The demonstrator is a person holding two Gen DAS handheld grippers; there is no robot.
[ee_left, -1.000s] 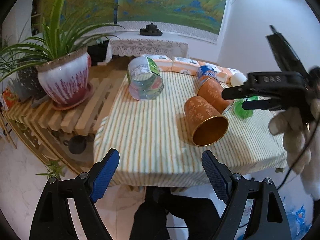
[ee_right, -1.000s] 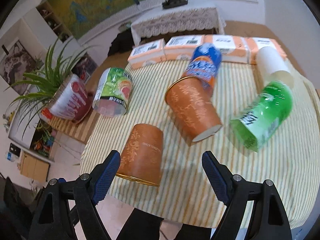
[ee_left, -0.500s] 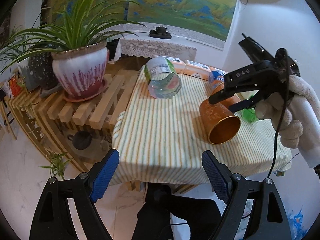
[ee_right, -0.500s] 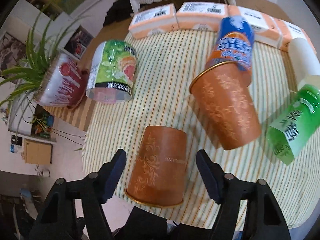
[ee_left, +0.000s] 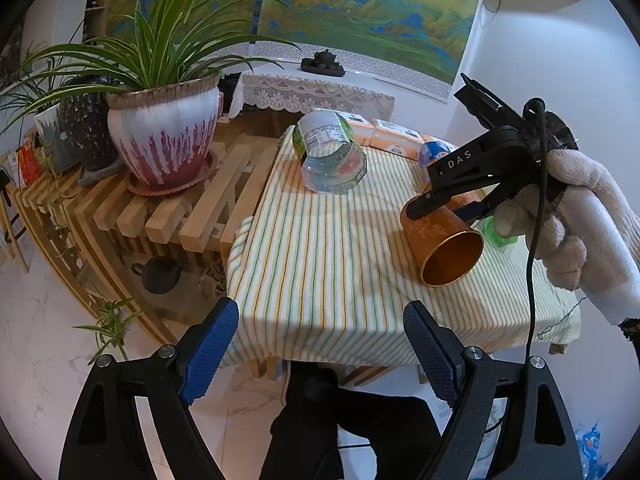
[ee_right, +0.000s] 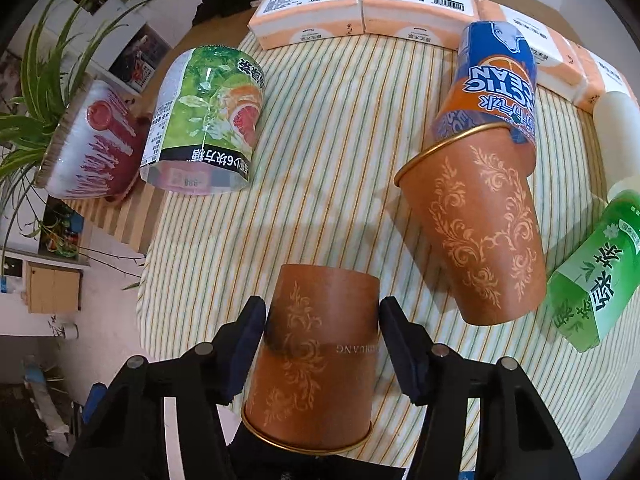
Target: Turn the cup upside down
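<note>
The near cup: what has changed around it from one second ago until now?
The right gripper came forward and down over the near cup, and its fingers narrowed until they now sit against the cup's sides. The cup lies on its side as before, mouth toward the table edge. The left gripper stayed open and off the table. The second cup and the bottles did not move.

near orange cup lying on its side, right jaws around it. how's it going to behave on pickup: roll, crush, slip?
The near cup looks like thin paper, so it is probably light and may dent under a hard squeeze. Lying on its side on the striped tablecloth, it could roll in an arc, being tapered. The right gripper straddles its smooth wall near the base; it might slip toward the narrow end.
</note>
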